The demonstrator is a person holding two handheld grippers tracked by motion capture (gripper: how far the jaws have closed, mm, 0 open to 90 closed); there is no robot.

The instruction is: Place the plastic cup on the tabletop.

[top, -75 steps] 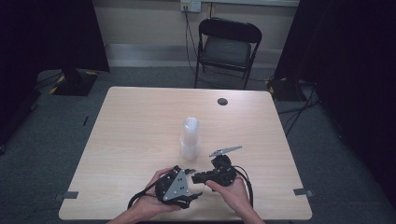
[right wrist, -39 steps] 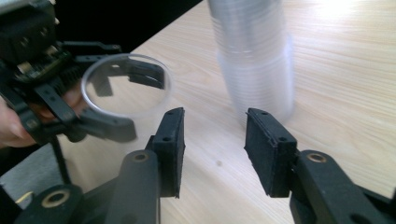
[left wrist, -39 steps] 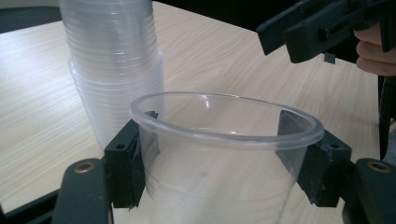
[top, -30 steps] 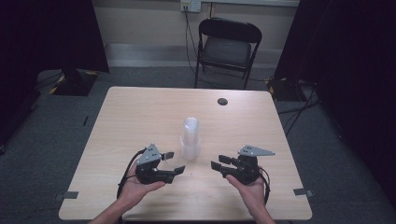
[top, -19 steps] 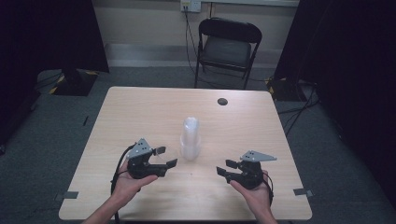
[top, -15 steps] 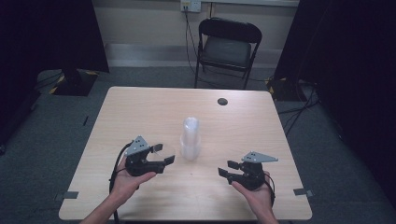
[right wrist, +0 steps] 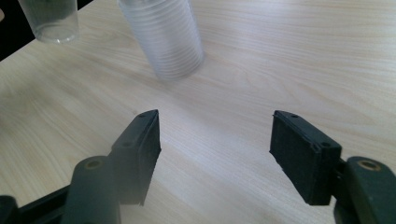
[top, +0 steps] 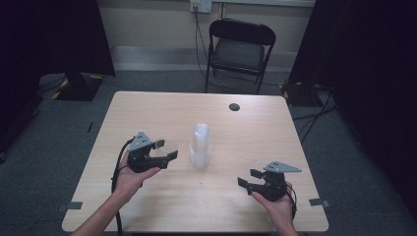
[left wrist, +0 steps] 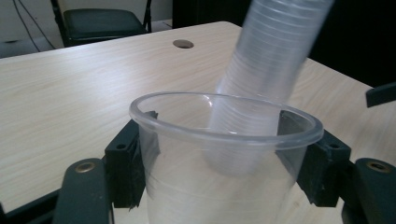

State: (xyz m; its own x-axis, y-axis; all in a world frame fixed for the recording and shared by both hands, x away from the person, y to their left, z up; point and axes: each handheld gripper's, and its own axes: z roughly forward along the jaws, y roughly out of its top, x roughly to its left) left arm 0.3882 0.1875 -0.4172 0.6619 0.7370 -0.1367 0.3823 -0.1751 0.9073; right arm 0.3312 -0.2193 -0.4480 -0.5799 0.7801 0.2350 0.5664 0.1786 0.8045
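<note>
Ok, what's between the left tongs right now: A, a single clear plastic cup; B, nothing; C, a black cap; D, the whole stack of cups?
A: in the left gripper view the pads of the left tongs press on both sides of one clear plastic cup, while the stack of cups stands apart on the table.

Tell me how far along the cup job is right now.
Done: one clear cup is off the stack of cups and clamped in the left gripper, apart from the stack. In hand: that cup is not yet set on the table. The right gripper, jaws just opened, holds nothing. Left: placing the cup; the stack remains upright mid-table.
</note>
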